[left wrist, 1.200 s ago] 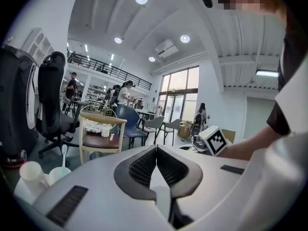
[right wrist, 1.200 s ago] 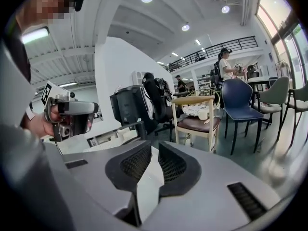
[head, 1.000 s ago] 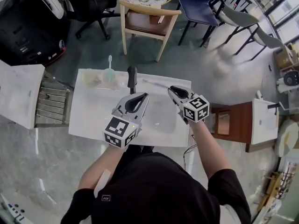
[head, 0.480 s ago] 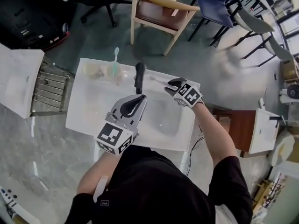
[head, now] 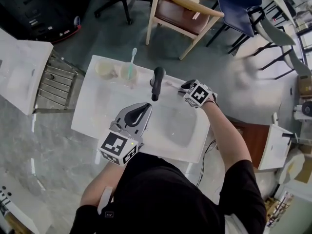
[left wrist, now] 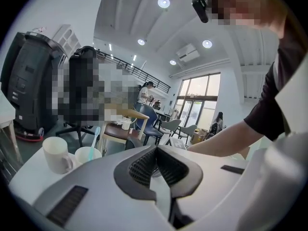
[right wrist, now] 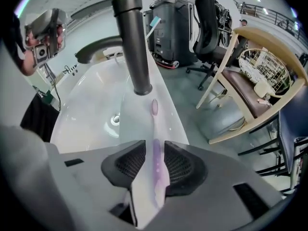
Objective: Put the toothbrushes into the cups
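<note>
A pale purple toothbrush (right wrist: 155, 129) lies along the sink's back rim, bristles toward the black faucet (right wrist: 132, 47). My right gripper (right wrist: 155, 160) points down over its handle. The jaws are open, one on each side, with small gaps to the pads. At the sink's far left corner stand two white cups: a mug (left wrist: 56, 154) and a cup (left wrist: 88, 155) holding a teal toothbrush (left wrist: 95, 136). My left gripper (head: 140, 112) hovers over the sink's near left part, shut and empty.
The white sink (head: 92, 106) has a basin with a drain (right wrist: 115, 120) right of the faucet (head: 157, 82). A wooden chair (head: 183, 16) stands behind it, a metal rack (head: 56, 84) to its left and office chairs farther back.
My right gripper has moved to the sink's back rim beside the faucet, tipped downward and come down astride the purple toothbrush. The left gripper has shifted only a little.
</note>
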Demonstrator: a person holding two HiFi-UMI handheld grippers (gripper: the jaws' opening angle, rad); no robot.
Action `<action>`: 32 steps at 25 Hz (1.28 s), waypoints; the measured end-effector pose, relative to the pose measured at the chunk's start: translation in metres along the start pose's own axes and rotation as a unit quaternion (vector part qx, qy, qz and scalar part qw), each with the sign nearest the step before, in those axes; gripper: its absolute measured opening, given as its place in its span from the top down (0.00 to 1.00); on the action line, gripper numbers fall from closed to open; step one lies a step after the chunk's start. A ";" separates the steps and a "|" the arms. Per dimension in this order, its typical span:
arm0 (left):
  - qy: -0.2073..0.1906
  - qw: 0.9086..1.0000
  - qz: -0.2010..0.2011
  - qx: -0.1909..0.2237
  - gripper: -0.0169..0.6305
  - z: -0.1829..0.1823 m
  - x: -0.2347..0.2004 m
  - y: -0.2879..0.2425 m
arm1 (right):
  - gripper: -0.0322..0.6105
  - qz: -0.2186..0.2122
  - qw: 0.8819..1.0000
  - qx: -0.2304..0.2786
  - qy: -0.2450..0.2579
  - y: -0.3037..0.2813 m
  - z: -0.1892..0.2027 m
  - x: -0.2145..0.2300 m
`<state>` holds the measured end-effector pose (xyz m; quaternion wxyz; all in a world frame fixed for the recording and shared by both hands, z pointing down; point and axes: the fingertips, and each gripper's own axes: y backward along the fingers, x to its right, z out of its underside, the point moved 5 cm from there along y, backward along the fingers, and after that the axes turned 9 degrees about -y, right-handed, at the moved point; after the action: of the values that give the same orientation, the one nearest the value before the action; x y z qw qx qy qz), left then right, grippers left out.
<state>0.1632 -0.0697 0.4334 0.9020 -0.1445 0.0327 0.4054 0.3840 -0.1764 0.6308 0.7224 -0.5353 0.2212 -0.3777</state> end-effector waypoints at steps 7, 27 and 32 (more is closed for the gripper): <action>0.008 1.000 -0.025 -0.002 0.95 0.002 -0.014 0.014 | 0.86 -0.011 1.000 -0.006 -0.026 -0.002 -0.009 0.002; -0.105 0.991 -0.077 -0.005 0.95 -0.077 -0.012 0.090 | 0.86 -0.138 0.902 0.360 -0.192 0.208 -0.038 -0.052; -0.110 0.991 -0.071 0.014 0.95 -0.088 -0.037 0.108 | 0.86 -0.177 0.881 0.393 -0.195 0.239 -0.075 -0.102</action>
<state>0.0640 -0.0537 0.3303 0.9287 -0.0881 -0.0715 0.3530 0.3411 -0.1082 0.3724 0.8234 -0.3001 -0.1895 -0.4428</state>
